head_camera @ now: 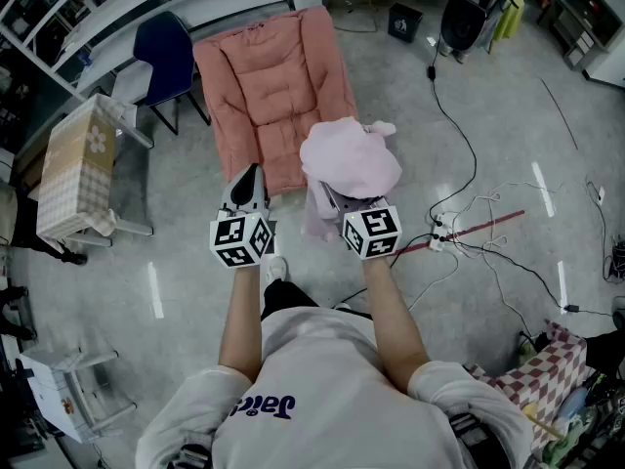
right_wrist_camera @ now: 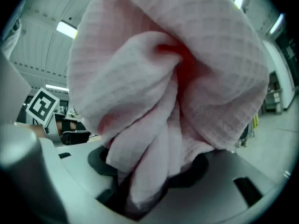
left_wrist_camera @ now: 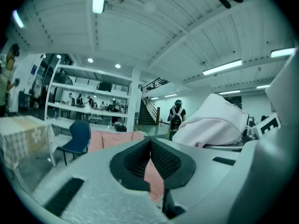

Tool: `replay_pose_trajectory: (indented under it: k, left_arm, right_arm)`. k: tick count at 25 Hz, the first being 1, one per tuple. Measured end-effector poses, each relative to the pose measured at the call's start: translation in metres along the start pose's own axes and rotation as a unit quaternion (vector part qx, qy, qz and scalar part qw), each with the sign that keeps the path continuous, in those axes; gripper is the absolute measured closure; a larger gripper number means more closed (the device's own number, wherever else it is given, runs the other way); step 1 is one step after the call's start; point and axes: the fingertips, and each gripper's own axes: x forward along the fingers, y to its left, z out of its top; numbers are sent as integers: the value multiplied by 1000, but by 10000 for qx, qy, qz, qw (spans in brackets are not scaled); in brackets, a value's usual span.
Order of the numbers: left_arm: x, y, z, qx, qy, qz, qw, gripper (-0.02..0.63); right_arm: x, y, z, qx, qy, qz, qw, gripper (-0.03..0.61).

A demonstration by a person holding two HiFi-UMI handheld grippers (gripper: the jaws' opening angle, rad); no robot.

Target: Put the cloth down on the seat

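A pale pink cloth (head_camera: 350,159) is bunched into a loose bundle, and my right gripper (head_camera: 337,198) is shut on it. In the right gripper view the cloth (right_wrist_camera: 173,78) fills most of the picture, its folds pinched between the dark pads (right_wrist_camera: 198,169). The seat (head_camera: 278,86), a salmon-pink padded recliner, lies on the floor just ahead of both grippers. The bundle hangs over its near right corner. My left gripper (head_camera: 250,174) is held level beside the right one, over the seat's front edge, jaws together and holding nothing. The left gripper view shows the seat (left_wrist_camera: 112,139) and the cloth (left_wrist_camera: 212,122).
A blue chair (head_camera: 171,57) and a small table with a checked cover (head_camera: 73,169) stand left of the seat. Cables and a power strip (head_camera: 469,223) trail over the floor at the right. Checked fabric (head_camera: 542,379) lies at the lower right. A person with a backpack (left_wrist_camera: 176,118) stands far off.
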Motion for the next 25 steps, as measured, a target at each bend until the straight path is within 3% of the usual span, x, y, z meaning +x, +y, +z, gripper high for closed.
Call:
replay_pose_trajectory:
  k: [4, 11, 25]
  left_arm:
    - [-49, -14, 40, 306, -312, 30, 9990, 600]
    - [-106, -12, 33, 166, -313, -262, 9990, 600]
    - [-145, 81, 25, -61, -356, -661, 9972, 600]
  right_arm:
    - [-45, 40, 38, -307, -206, -159, 9992, 314]
    - [-66, 101, 45, -404, -272, -170, 9987, 313]
    - [-20, 191, 37, -420, -285, -413, 9979, 305]
